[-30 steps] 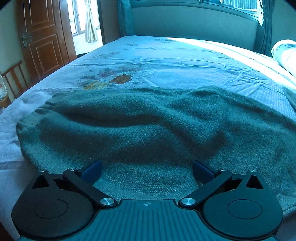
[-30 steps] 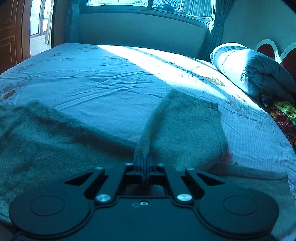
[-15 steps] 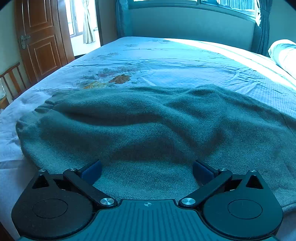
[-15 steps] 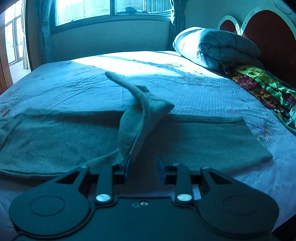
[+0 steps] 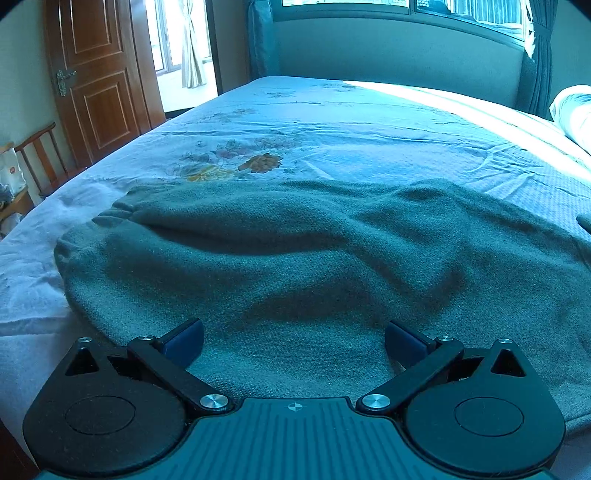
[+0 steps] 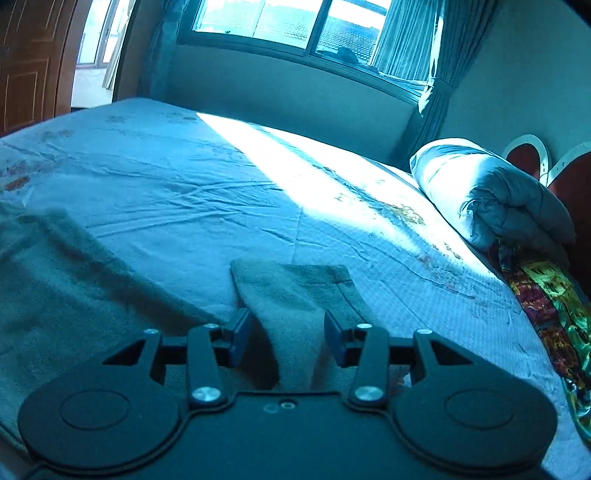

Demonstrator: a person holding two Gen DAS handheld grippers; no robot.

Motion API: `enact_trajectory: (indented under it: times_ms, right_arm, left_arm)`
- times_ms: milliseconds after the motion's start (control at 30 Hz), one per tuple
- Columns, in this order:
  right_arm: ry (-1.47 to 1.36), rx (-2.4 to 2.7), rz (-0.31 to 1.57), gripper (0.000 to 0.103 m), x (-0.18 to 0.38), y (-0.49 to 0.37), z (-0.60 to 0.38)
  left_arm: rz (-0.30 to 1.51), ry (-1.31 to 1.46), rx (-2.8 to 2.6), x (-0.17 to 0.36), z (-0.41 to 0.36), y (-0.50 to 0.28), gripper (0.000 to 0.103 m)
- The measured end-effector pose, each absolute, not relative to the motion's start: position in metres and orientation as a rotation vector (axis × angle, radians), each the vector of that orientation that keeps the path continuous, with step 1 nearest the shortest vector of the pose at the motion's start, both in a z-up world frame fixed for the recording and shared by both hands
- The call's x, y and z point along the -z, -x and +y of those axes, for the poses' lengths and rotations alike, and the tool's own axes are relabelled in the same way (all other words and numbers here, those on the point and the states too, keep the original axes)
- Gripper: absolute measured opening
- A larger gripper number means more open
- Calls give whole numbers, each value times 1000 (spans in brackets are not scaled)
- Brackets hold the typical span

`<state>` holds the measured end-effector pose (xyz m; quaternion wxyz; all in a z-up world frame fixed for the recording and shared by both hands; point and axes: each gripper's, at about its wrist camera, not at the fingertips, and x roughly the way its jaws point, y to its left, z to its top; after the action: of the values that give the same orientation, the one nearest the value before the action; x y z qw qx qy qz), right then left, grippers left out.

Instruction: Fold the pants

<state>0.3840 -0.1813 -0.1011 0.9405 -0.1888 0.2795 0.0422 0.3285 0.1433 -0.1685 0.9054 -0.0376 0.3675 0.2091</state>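
A: Quick pass. Where are the pants?

B: The pants [image 5: 295, 266] are grey-green fleece, spread across the near edge of the bed [image 5: 369, 122]. From my left wrist camera the wide, rumpled part fills the foreground, gathered waistband end at the left.

A: Left tool?

B: My left gripper [image 5: 293, 341] hovers over that fabric, jaws spread wide, blue pads well apart, nothing between them pinched. Released.

A: Right?

B: My right gripper [image 6: 288, 339] has just been opening its jaws. A folded strip of pant leg [image 6: 291, 295] lies between the pads, but there's a visible gap on both sides, so the pads aren't pressing on it. Let go, cloth resting on the sheet with the hemmed cuff pointing away from me.

A: Any text, brands, labels?

B: None I can read on the pants or the grippers. Only a small crosshair mark on the left tool's body. There's a white bag [image 5: 11, 173] at the far left beside a wooden chair [image 5: 40, 155] with a red spot on it, too small to read.

A: Other stuff?

B: Rolled quilt [image 6: 491, 199] by the headboard [image 6: 532, 158], patterned colourful cloth [image 6: 554, 310] under it, window [image 6: 291, 22] with curtains, wooden door [image 5: 99, 81] at left. Sheet has a flower print [image 5: 236, 162] just past the pants
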Motion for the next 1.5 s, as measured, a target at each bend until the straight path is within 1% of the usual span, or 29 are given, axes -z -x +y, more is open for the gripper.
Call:
enact_trajectory:
  times_ms: [33,67,100,233,333,367,400,433,467,500,533,567,600,633,667,867,1033,1067,1100,1133,1167,1200,1267,1367,1433,1500]
  right_arm:
    - [419,-82,594,30,107,-389,-179]
    - [423,-82,603,9,108,-392,-180]
    - [414,-55,613,2,108,-393,-187]
    - [237,30,581,2,89,-358,-239]
    - [14,121,598,2,91,-311,-290]
    - [-55,149,616,6,99,-300,-308]
    - [-103,167,636,13,109,-292,-322]
    - [-139,169,672,22,122,-285,-336]
    - [-149,160,689,22,129,-280,-342]
    - [-136,152,688,23,131,-275,-343]
    - [-74,143,673,27,130,-269,-337]
    - [-24,146,658,35,129,-266,-331]
    - [54,141,627,37,125,-264,-320]
    - [128,122,593,44,120,-261,-309]
    - [187,114,565,45,118,-261,-301]
    - [539,17,516,42,128,-274,-250]
    - [743,-55,567,41,151,-293,-227]
    - [795,-49,569,39,157,-297,-225]
    - [823,-45,558,32,161,-299,-224]
    - [796,-36,556,8,159,-303,-226]
    - [718,-25,567,0,151,-307,-233]
    - [641,-22,559,0,142,-308,-241]
    - [373,32,504,0,114,-307,-280]
    - [-19,110,467,0,96,-302,-353]
    - [-327,184,500,0,110,-294,-418]
    - [-509,192,573,0,136,-288,-456]
  left_arm:
    - [763,78,-429,170,145,-329,103]
    - [769,72,-421,171,146,-329,103]
    - [771,68,-416,172,147,-329,103]
    - [773,73,-409,173,148,-329,103]
    - [765,71,-406,174,147,-327,103]
    - [763,69,-405,175,147,-327,103]
    - [762,69,-404,175,147,-327,103]
    - [763,70,-404,175,147,-327,103]
    - [765,72,-402,174,147,-327,103]
    - [768,71,-400,174,148,-327,103]
    - [772,73,-396,173,148,-327,103]
    - [774,76,-395,172,149,-326,103]
    - [776,77,-395,171,149,-325,103]
    - [777,76,-398,170,149,-324,103]
    - [776,78,-402,169,147,-323,103]
    - [769,20,-406,162,129,-312,103]
    - [763,-15,-356,154,106,-304,103]
    - [769,-23,-349,155,100,-305,103]
    - [774,-31,-349,158,98,-306,103]
    - [778,-40,-354,160,95,-307,103]
    - [778,-41,-356,162,93,-308,103]
    - [777,-41,-356,162,93,-308,103]
    - [778,-42,-352,163,93,-308,103]
    - [780,-43,-350,164,93,-309,103]
    - [779,-44,-351,165,93,-310,103]
    - [776,-45,-352,166,93,-310,103]
